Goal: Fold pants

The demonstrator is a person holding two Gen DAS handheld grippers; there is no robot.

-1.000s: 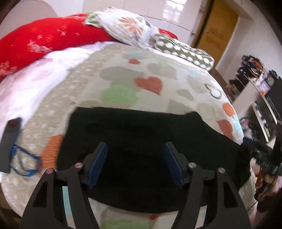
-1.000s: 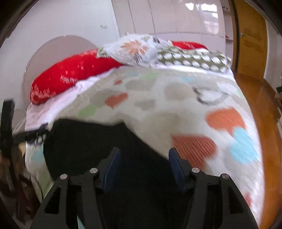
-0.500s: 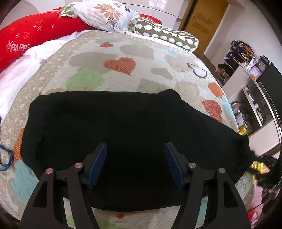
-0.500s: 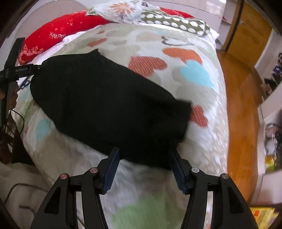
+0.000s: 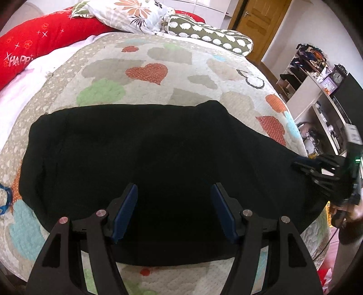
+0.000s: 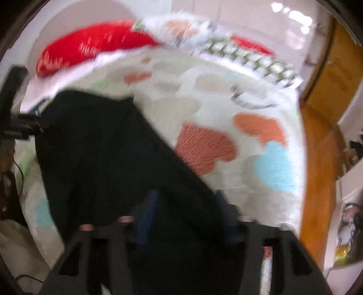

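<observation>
pants: the black pants (image 5: 158,163) lie spread flat across the near end of the bed (image 5: 145,68), one long edge close to the bed's foot, well short of the pillows (image 5: 127,15).
left gripper: the left gripper (image 5: 173,211) hovers over the near edge of the pants, jaws wide apart, nothing between the pads; the cloth below looks untouched.
right gripper: the right gripper (image 6: 183,215) is at the pants' end nearest the door (image 5: 261,20); its jaws are closing with black cloth between them. Its own view is smeared, so I cannot tell whether the pads already bite.
risk, thin grip: if the right jaws close on only the top layer or the very hem, I'd expect the cloth to slip out once it is lifted.
risk, uneven fold: with only one end gripped and the left jaws idle, carrying that end over could drag the whole garment along the quilt and skew the fold.
risk, edge: the pants lie close to the foot of the bed, and a pull that way could slide them off.
risk, snag: a blue cord (image 5: 5,199) lies just beside the pants' far end from the door and could catch.
</observation>
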